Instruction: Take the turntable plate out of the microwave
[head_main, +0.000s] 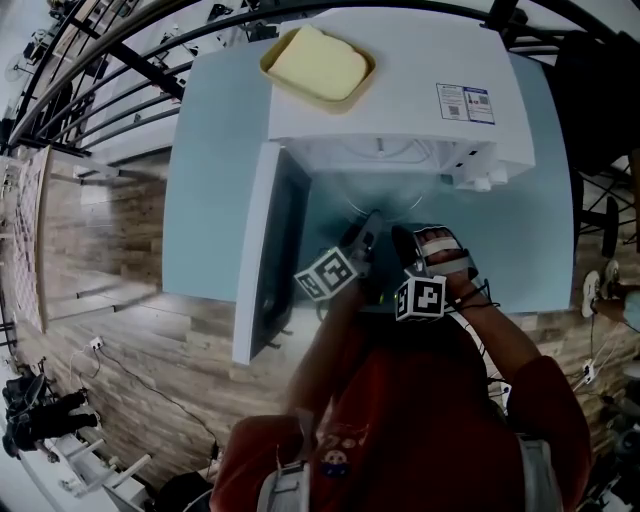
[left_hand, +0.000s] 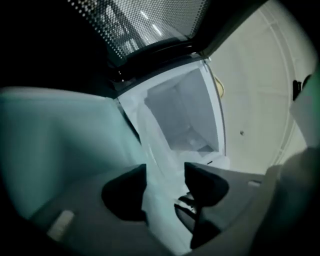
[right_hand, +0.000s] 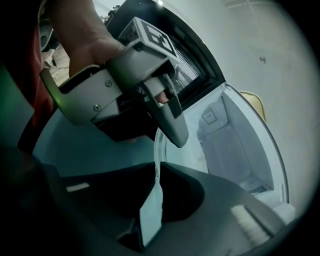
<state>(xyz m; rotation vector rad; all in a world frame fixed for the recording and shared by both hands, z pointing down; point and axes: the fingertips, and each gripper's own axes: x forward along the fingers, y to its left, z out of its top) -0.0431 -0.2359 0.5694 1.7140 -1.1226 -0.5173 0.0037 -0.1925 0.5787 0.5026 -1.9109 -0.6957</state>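
White microwave door swung open at 9 o'clock, my left gripper released, jaws spread wide at the glass turntable plate rim, plate at the microwave's mouth toward 12 o'clock, my right gripper clenched on its rim.

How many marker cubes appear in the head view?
2. One marker cube at left, the second cube right of it, both before the open microwave. None seems hidden.
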